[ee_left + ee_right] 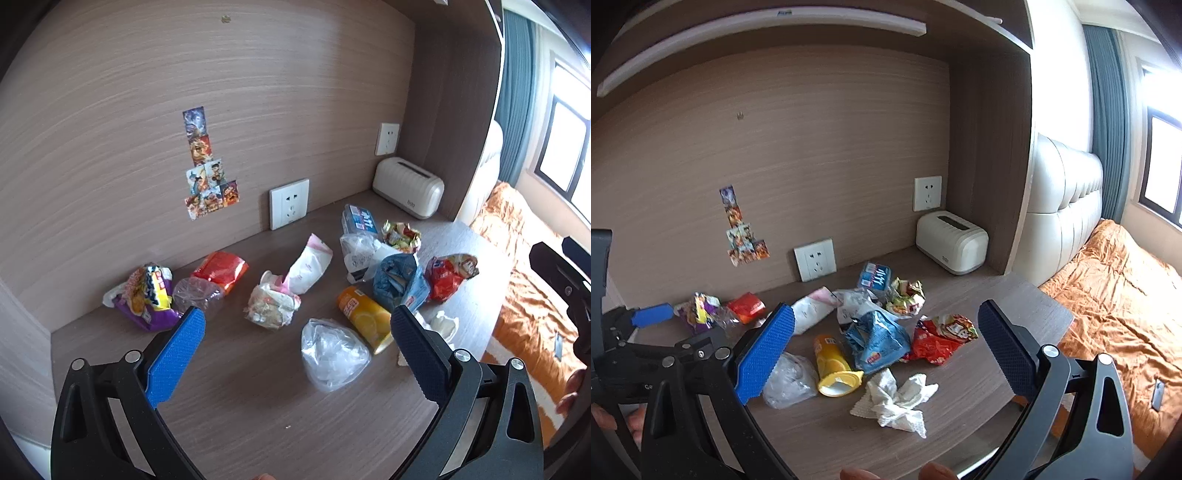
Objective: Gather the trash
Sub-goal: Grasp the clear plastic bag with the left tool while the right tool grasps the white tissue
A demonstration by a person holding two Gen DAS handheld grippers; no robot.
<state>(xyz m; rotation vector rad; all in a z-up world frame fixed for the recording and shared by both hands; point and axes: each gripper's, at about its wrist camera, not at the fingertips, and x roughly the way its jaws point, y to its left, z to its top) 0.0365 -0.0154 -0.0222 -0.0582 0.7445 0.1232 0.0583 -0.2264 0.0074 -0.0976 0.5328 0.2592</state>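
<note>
Across wood-grain desk [820, 435]: trash scattered, nothing collected yet — yellow cylindrical snack can on its side [833, 367], crumpled white paper towel [897, 400] just in front of it, clear plastic bag [332, 352], blue foil packet [879, 339], red chip bag [942, 338]. Left gripper [297, 325] wide, empty, raised above clear bag. Right gripper [886, 323] wide, empty, above can and towel. Judged: approach step. Next: descend, close on one piece. No bin seen.

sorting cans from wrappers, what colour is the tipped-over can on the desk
Yellow and orange, with lemon slices printed on it. The can shows best in the left wrist view.
</note>
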